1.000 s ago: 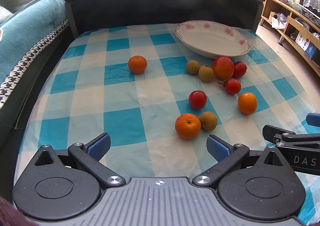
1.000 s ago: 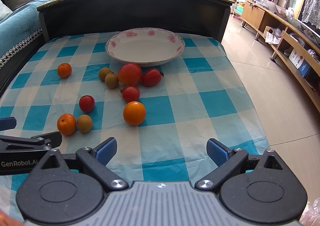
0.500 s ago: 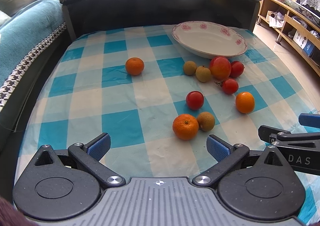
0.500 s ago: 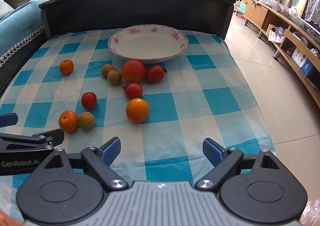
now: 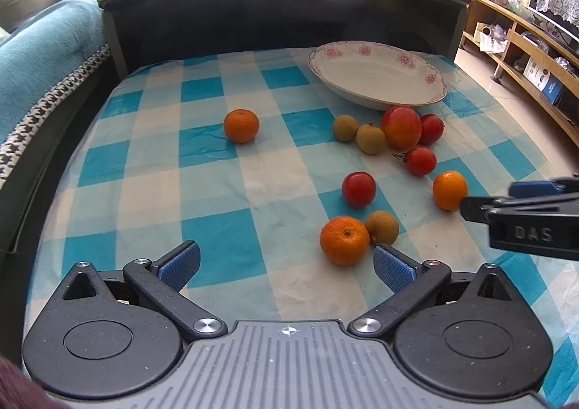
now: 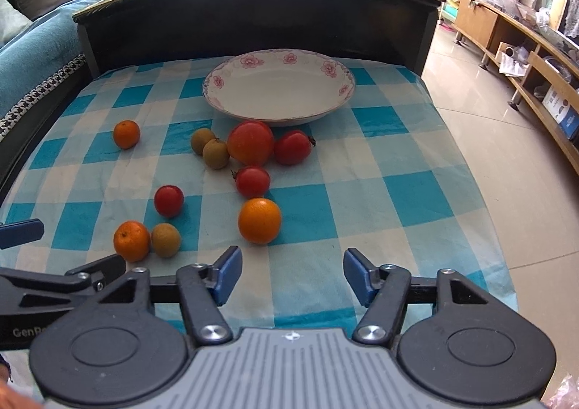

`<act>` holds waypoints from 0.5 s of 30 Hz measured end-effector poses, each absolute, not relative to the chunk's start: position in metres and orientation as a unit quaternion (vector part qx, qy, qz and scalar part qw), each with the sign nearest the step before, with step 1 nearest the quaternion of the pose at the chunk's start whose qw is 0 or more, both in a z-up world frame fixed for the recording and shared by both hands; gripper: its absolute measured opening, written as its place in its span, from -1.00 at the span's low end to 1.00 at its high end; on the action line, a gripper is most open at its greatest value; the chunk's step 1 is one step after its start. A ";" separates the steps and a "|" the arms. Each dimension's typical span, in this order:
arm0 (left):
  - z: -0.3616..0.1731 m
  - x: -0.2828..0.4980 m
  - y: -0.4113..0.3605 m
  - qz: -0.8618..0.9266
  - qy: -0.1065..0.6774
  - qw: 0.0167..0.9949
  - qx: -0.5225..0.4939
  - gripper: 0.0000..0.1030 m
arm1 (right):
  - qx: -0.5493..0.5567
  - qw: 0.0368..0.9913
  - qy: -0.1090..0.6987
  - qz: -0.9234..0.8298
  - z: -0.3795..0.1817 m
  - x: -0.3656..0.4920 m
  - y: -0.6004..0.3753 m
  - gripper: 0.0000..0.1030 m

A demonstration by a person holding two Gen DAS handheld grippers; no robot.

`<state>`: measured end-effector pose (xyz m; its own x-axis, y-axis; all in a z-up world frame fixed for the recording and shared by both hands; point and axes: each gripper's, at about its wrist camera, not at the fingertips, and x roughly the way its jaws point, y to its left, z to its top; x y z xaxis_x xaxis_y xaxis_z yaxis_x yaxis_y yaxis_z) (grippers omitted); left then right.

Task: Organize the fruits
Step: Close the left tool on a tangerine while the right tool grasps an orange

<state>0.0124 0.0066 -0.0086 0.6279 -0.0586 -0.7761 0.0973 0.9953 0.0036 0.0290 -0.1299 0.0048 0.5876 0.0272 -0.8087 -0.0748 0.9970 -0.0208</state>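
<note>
My right tongs (image 6: pixel 291 273), half closed and empty, hover just short of the firm, round orange (image 6: pixel 259 220) lying well before the plate (image 6: pixel 278 89); I'd pinch its widest middle. My left tongs (image 5: pixel 286 269) gape empty.

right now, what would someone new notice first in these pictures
The white flowered plate sits bare at the far end of the blue checked tablecloth, with the fruit scattered on the cloth in front of it. The big red-orange tomato lies nearest its rim, and one orange lies just ahead of the right gripper, whose jaws have just been closing on nothing.
</note>
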 end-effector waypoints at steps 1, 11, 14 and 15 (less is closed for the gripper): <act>-0.008 0.013 0.006 -0.047 0.427 0.903 0.021 0.98 | -0.031 0.891 0.452 0.033 0.003 0.032 -0.128 0.13; -0.020 0.019 -0.013 -0.102 0.409 0.903 0.081 0.87 | -0.050 0.881 0.463 0.090 -0.015 0.064 -0.115 -0.09; -0.026 0.027 -0.013 -0.118 0.419 0.898 0.072 0.76 | -0.061 0.875 0.470 0.098 -0.020 0.073 -0.112 -0.24; -0.027 0.029 -0.012 -0.120 0.420 0.897 0.070 0.73 | -0.061 0.872 0.475 0.100 -0.022 0.075 -0.113 -0.26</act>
<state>0.0286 -0.0123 -0.0274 0.6188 -0.1557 -0.7699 0.2735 0.9615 0.0254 0.0752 -0.1130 -0.0220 0.5289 0.1160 -0.8407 -0.2319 0.9727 -0.0117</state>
